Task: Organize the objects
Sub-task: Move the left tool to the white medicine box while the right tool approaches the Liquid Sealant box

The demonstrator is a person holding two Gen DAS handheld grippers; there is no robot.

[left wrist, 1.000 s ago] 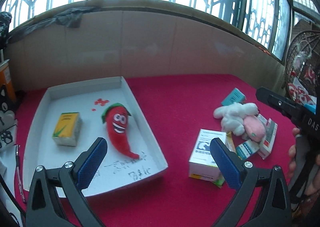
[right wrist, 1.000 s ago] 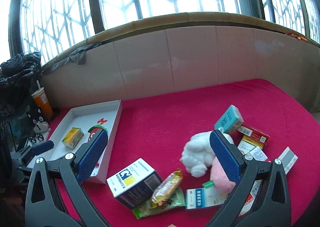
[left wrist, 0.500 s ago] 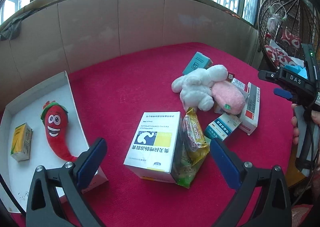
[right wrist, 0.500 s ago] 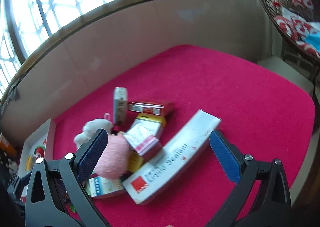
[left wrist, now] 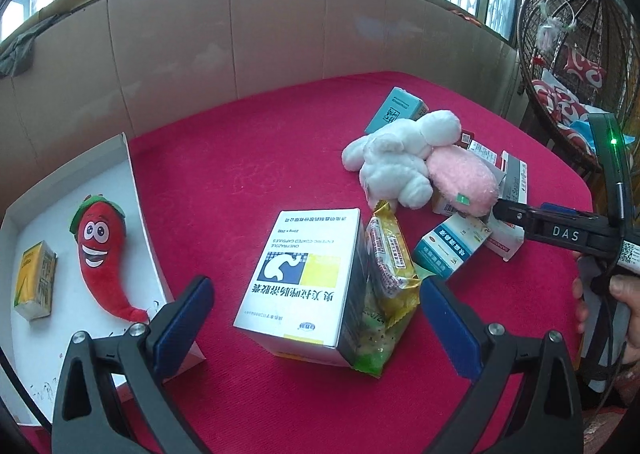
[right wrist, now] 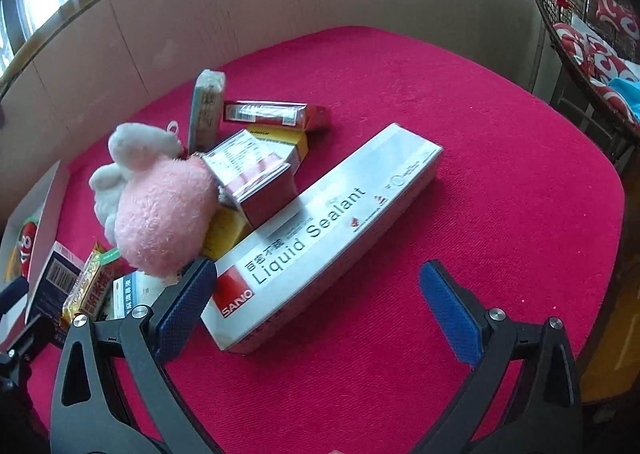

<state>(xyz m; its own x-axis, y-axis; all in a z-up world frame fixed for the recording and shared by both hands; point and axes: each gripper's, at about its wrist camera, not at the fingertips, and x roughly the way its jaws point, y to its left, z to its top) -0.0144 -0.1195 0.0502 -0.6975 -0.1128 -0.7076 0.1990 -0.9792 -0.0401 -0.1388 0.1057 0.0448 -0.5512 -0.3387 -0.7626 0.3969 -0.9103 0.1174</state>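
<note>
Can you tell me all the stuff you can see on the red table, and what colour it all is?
tray: 1, white, left side of the table
chili plush: 1, red with green cap, lying in the tray
small carton: 1, yellow and green, in the tray beside the chili
medicine box: 1, white with blue and yellow, table middle
snack packets: 2, yellow on green, leaning on that box
plush toy: 1, white and pink, on the pile
Liquid Sealant box: 1, long, silver and red, right of the pile
small boxes: several, teal, red, yellow, in the pile
table: 1, red cloth
left gripper: 1, black with blue pads, jaws open
right gripper: 1, same, jaws open
</note>
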